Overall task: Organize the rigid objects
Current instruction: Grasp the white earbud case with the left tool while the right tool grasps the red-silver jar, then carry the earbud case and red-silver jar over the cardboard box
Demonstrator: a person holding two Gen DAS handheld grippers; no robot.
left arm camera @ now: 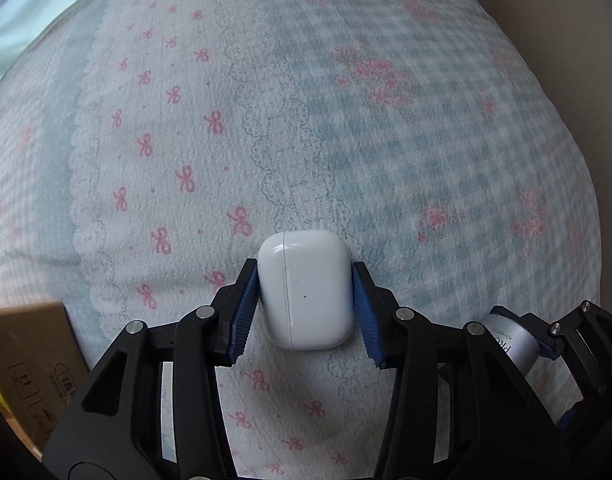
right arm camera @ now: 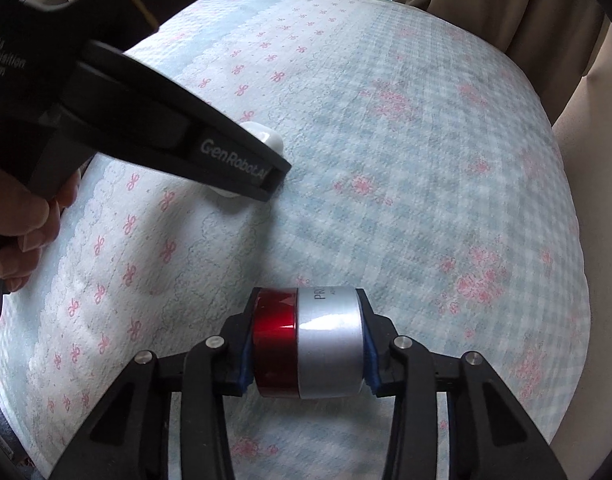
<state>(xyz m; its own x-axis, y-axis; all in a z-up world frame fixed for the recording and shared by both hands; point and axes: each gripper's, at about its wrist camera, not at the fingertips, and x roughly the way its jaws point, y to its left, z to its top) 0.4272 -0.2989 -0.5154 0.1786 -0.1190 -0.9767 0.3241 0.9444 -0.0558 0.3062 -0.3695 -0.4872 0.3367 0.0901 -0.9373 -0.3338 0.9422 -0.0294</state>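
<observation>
My left gripper [left arm camera: 306,300] is shut on a white earbud case [left arm camera: 306,288], held upright between the blue pads just above the patterned bedspread [left arm camera: 346,120]. My right gripper [right arm camera: 308,344] is shut on a small jar with a red lid and silver body [right arm camera: 310,344], lying sideways between the pads. In the left wrist view the jar's silver end [left arm camera: 514,344] shows at the lower right inside the right gripper. In the right wrist view the left gripper [right arm camera: 278,172] reaches in from the upper left, with the white case [right arm camera: 266,140] peeking past its fingers.
A cardboard box [left arm camera: 26,352] sits at the lower left of the left wrist view. The blue-checked, pink-bow bedspread [right arm camera: 426,160] covers the whole surface. Beige fabric [right arm camera: 506,0] lies at the far right edge. A hand [right arm camera: 22,232] holds the left gripper.
</observation>
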